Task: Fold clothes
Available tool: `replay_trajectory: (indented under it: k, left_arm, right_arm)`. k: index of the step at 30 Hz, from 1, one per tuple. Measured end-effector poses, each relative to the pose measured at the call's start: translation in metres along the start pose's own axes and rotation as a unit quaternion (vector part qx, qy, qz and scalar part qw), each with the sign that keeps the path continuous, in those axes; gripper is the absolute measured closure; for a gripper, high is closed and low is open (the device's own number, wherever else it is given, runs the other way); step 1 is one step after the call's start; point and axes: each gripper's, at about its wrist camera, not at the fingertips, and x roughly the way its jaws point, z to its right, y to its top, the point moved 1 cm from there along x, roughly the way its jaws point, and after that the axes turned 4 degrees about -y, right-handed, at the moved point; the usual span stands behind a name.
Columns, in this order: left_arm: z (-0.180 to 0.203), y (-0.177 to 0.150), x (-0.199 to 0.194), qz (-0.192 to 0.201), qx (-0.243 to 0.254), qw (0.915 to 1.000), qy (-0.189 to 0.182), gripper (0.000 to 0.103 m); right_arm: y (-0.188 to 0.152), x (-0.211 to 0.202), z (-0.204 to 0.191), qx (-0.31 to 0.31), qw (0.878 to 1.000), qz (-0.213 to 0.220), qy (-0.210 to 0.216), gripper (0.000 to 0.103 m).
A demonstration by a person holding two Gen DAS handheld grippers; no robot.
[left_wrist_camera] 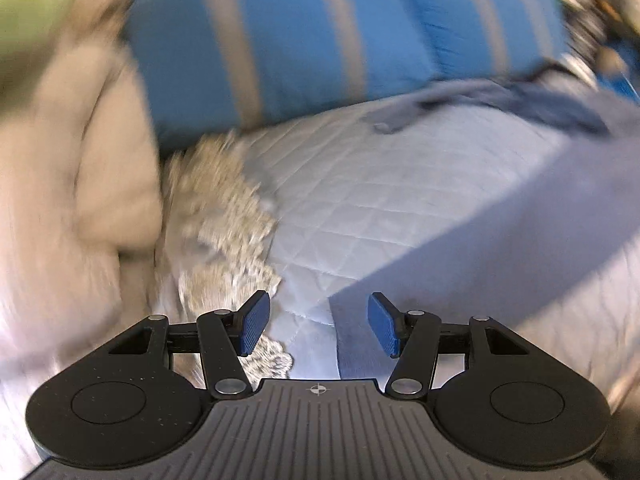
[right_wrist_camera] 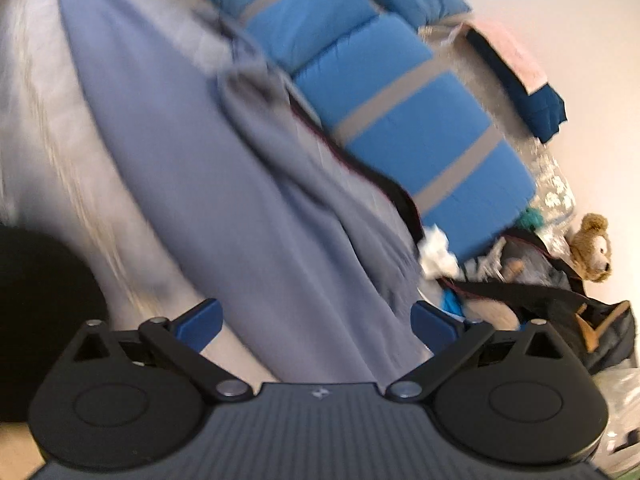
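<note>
Blue pads [left_wrist_camera: 256,322] of the left gripper [left_wrist_camera: 319,322] sit nearest in the left wrist view, parted with nothing between them, so it is released. Beyond them spreads a white quilted bedspread [left_wrist_camera: 360,208], with a lace-edged cloth [left_wrist_camera: 228,216] lying at the left. A lavender garment [left_wrist_camera: 500,232] stretches flat across the right side. Farther off lies a blue cushion with grey stripes [left_wrist_camera: 320,40], blurred.

From the right wrist view, the right gripper [right_wrist_camera: 318,326] stands spread wide and released, its pads clear of the cloth. The lavender garment [right_wrist_camera: 224,184] runs under and between the fingers, from near to far left. To the right lies the striped cushion [right_wrist_camera: 400,120], and at the far right a teddy bear [right_wrist_camera: 594,248] sits among bags.
</note>
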Motion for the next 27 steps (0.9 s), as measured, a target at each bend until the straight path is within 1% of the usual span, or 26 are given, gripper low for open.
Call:
replay_trajectory:
  k: [1,3,5,7,8,9,10,11,12,14,16,17,18,20,22,23,24,25,26,27]
  left_arm:
    - [-0.008,0.001,0.005,-0.007,-0.044,0.9989,-0.009,0.051]
    - [-0.021,0.003,0.017,-0.022,-0.125,0.9911,-0.04,0.051]
    - [-0.027,0.004,0.028,-0.029,-0.17,0.9837,-0.05,0.052]
    - [-0.03,0.004,0.035,-0.031,-0.196,0.9792,-0.043,0.056]
    - [-0.032,0.003,0.037,-0.029,-0.206,0.9773,-0.039,0.077]
    - [-0.032,0.002,0.036,-0.022,-0.213,0.976,-0.041,0.103]
    - [-0.032,0.0,0.035,-0.018,-0.219,0.9745,-0.047,0.103]
    - [-0.03,-0.001,0.031,-0.003,-0.217,0.975,-0.046,0.103]
    - [-0.027,0.0,0.027,0.021,-0.201,0.9786,-0.039,0.103]
    - [-0.016,0.0,0.014,0.072,-0.153,0.9852,-0.027,0.103]
    - [-0.008,-0.003,-0.003,0.13,-0.115,0.9846,-0.02,0.103]
    - [-0.005,-0.004,-0.008,0.146,-0.104,0.9837,-0.014,0.103]
    - [-0.004,-0.004,-0.011,0.15,-0.096,0.984,-0.003,0.102]
    - [-0.006,-0.004,-0.006,0.125,-0.102,0.9869,0.002,0.101]
    - [-0.013,-0.004,0.003,0.089,-0.134,0.9868,-0.021,0.097]
    - [-0.016,-0.004,0.008,0.076,-0.153,0.9849,-0.029,0.091]
    - [-0.02,-0.006,0.012,0.066,-0.171,0.9826,-0.034,0.08]
    - [-0.024,-0.007,0.016,0.056,-0.188,0.9797,-0.04,0.073]
    - [-0.029,-0.009,0.021,0.046,-0.206,0.9765,-0.045,0.064]
    - [-0.033,-0.01,0.025,0.038,-0.225,0.9724,-0.051,0.062]
  right_arm:
    - [0.01,-0.002,-0.006,0.008,1.0,0.011,0.004,0.0]
    - [0.03,-0.007,-0.022,0.017,0.999,0.032,0.014,0.0]
    - [0.045,-0.012,-0.035,0.02,0.998,0.051,0.029,0.0]
    - [0.057,-0.019,-0.051,0.016,0.997,0.07,0.04,0.0]
    - [0.062,-0.022,-0.058,0.012,0.996,0.079,0.049,0.0]
    - [0.065,-0.024,-0.065,0.008,0.995,0.084,0.054,0.0]
    - [0.068,-0.025,-0.072,0.006,0.994,0.088,0.058,0.0]
    - [0.071,-0.027,-0.079,0.004,0.994,0.092,0.063,0.0]
    - [0.073,-0.028,-0.084,0.003,0.993,0.095,0.069,0.0]
    - [0.074,-0.031,-0.093,0.002,0.992,0.099,0.078,0.0]
    - [0.074,-0.03,-0.099,-0.001,0.991,0.1,0.086,0.0]
    - [0.073,-0.031,-0.102,-0.001,0.991,0.1,0.089,0.0]
    - [0.072,-0.03,-0.104,0.0,0.991,0.098,0.092,0.0]
    - [0.071,-0.028,-0.106,0.002,0.991,0.093,0.096,0.0]
    - [0.07,-0.026,-0.108,0.005,0.991,0.09,0.098,0.0]
    - [0.07,-0.025,-0.109,0.006,0.991,0.087,0.1,0.0]
    - [0.071,-0.024,-0.11,0.008,0.991,0.086,0.101,0.0]
    - [0.071,-0.024,-0.111,0.008,0.991,0.086,0.103,0.0]
    - [0.072,-0.025,-0.111,0.008,0.991,0.087,0.104,0.0]
    - [0.072,-0.027,-0.113,0.006,0.99,0.089,0.105,0.0]
